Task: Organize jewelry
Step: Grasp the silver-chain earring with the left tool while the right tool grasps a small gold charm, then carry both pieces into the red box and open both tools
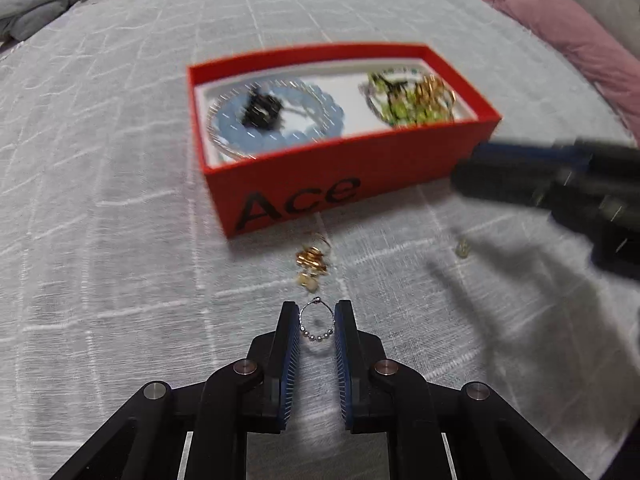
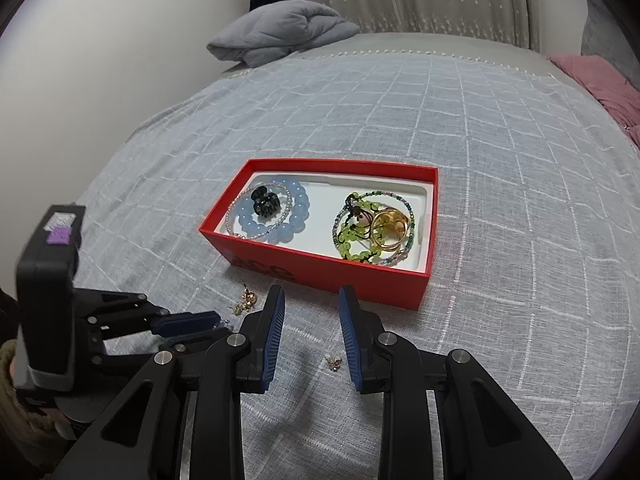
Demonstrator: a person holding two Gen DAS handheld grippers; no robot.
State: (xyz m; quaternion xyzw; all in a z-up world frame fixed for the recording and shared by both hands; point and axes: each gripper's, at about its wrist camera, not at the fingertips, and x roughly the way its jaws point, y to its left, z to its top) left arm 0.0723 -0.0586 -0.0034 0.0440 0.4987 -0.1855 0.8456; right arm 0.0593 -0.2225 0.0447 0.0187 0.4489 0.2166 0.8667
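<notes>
Left gripper closed on a small silver beaded ring, pinched edge-on between the two blue ribbed pads near their tips, just above the grey checked bedspread. Right gripper held part-open with nothing between its fingers, hovering over the same cloth just short of the red box.

Step in hand, as judged: carrying the ring to the box. Best done with an even squeeze, since so thin a hoop held only at the pad tips could twist or spring out; a slow lift clear of the near wall, then release low over the white insert, preferably in the bare patch between the two heaps.

Already in the box: blue bead bracelet with black hair claw at the left; green beaded strands and gold rings at the right. Still on the bedspread: gold earrings just before the box, and a tiny stud beside the right finger of the right gripper.

Legible writing: "Ace" in black on the near wall of the box, clear in the left wrist view; mostly hidden in the right. No other readable text.
</notes>
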